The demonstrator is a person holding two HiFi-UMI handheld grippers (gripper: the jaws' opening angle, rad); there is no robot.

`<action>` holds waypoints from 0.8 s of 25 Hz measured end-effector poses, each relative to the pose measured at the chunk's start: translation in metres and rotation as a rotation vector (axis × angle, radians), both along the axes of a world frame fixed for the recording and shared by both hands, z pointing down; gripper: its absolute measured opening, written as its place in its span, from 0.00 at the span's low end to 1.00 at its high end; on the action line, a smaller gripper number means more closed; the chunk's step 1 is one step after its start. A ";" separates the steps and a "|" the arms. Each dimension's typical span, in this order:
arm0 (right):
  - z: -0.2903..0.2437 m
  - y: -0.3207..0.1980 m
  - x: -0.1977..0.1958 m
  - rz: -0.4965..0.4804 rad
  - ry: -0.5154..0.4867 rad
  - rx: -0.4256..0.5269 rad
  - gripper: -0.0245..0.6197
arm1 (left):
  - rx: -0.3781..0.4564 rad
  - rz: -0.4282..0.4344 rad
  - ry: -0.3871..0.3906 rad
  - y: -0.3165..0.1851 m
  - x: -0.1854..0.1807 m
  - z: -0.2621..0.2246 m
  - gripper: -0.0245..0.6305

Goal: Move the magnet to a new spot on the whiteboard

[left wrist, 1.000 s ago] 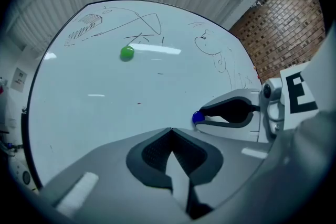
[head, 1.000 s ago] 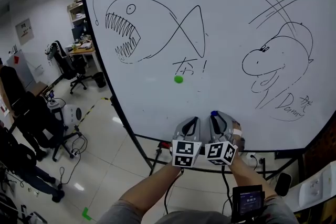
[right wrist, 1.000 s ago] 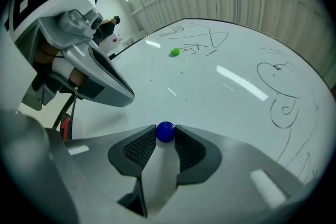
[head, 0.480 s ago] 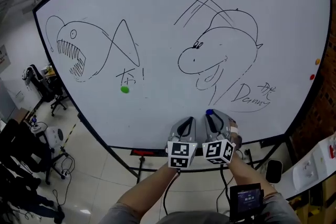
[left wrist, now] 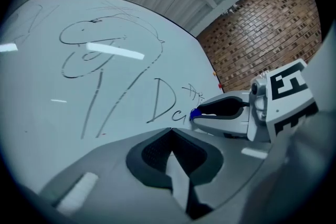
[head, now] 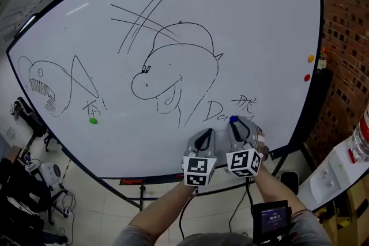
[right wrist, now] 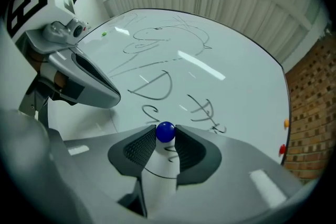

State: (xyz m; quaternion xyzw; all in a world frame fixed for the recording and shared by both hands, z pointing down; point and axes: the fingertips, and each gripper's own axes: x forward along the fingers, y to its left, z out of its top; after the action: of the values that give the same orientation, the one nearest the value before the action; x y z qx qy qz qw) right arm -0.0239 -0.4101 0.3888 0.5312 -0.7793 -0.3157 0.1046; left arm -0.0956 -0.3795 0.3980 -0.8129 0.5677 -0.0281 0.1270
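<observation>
A small blue ball magnet [right wrist: 165,132] is pinched between the tips of my right gripper [right wrist: 165,134], which is shut on it. In the head view the blue magnet [head: 233,119] sits at the tip of the right gripper [head: 233,121], close in front of the whiteboard [head: 242,26] near the handwriting at its lower right. My left gripper [head: 205,134] hangs just to its left, shut and empty; its jaws meet at the tip of the left gripper [left wrist: 170,129]. From there the blue magnet [left wrist: 195,113] shows in the neighbouring jaws.
A green magnet [head: 93,120] sticks at the board's lower left. An orange magnet [head: 311,58] and a red magnet [head: 307,77] sit near its right edge. A brick wall [head: 346,20] stands to the right, office chairs [head: 26,115] to the left, a white unit [head: 337,181] at lower right.
Both grippers have travelled right along the board with the blue magnet still held. The fish drawing and green magnet slid to the left; the orange and red magnets and the brick wall came into view.
</observation>
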 end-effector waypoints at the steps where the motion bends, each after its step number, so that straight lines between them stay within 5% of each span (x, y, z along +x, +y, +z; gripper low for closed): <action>1: -0.001 -0.004 0.016 0.014 -0.005 0.000 0.22 | 0.003 0.014 -0.001 -0.004 0.014 -0.002 0.04; 20: -0.019 -0.068 0.256 0.229 -0.112 -0.022 0.22 | 0.047 0.224 0.007 -0.056 0.227 -0.021 0.04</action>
State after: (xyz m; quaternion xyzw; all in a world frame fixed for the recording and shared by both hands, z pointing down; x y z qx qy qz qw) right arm 0.2324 -0.4783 0.3694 0.6322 -0.7216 -0.2630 0.1022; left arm 0.1314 -0.4357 0.3773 -0.8681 0.4744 0.0025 0.1462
